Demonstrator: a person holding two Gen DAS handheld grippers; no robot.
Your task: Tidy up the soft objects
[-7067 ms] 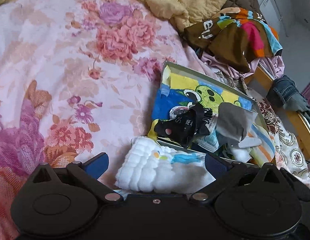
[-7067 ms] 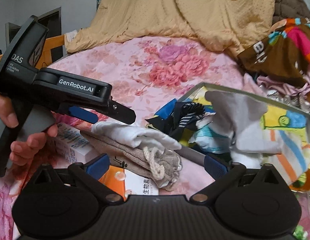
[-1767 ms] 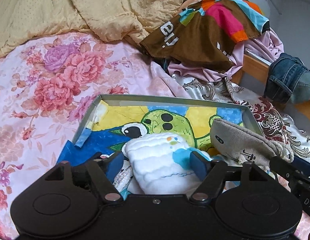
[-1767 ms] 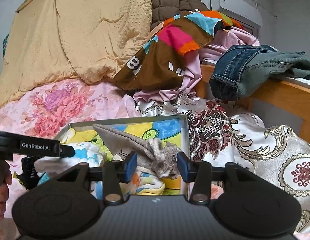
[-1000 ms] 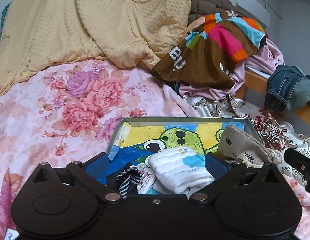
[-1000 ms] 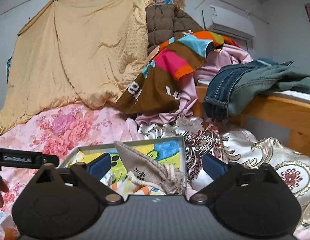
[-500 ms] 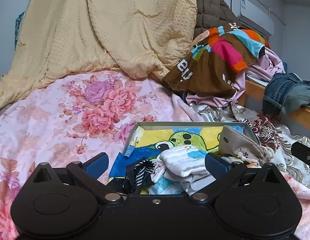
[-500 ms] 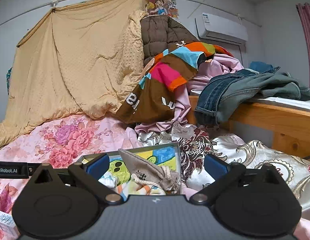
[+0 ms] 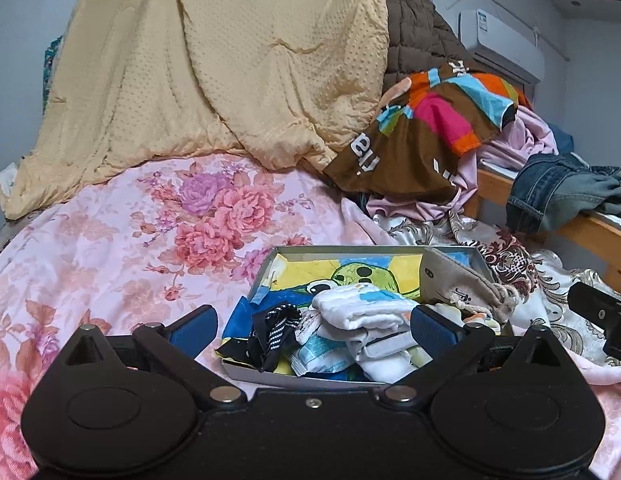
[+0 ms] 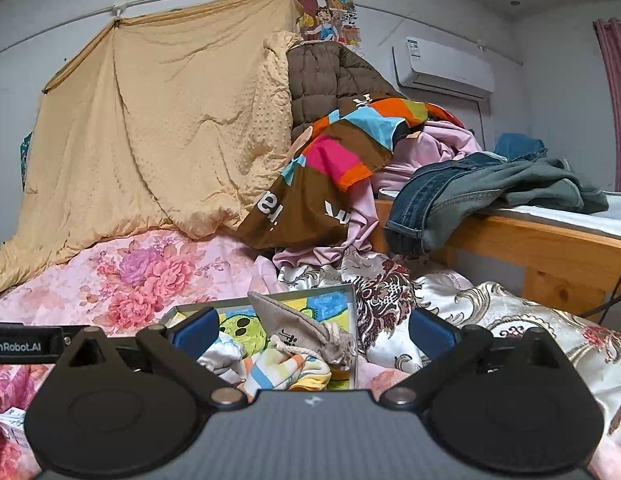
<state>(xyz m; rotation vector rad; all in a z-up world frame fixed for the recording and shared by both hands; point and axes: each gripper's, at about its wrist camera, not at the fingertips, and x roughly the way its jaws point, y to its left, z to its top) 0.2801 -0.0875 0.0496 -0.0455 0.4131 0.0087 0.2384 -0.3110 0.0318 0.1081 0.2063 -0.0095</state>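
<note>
Sorting looks close to done — the white padded cloth [image 9: 360,306], the drawstring pouch [image 9: 460,286] and a black striped piece [image 9: 276,320] lie heaped in the cartoon-printed tray [image 9: 374,249] on the floral bedspread [image 9: 110,248], while the left gripper [image 9: 312,326] and right gripper [image 10: 312,326] hover above it, jaws spread wide and empty. Next, I judge, comes finding any stray soft item — only a small box corner [image 10: 12,426] shows at the right view's left edge. Gripper bodies hide the tray's near rim and whatever lies below.

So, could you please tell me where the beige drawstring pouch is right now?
The beige drawstring pouch lies in the cartoon-printed tray on the bed, at its right side, just right of the white folded cloth in the left wrist view.
</note>
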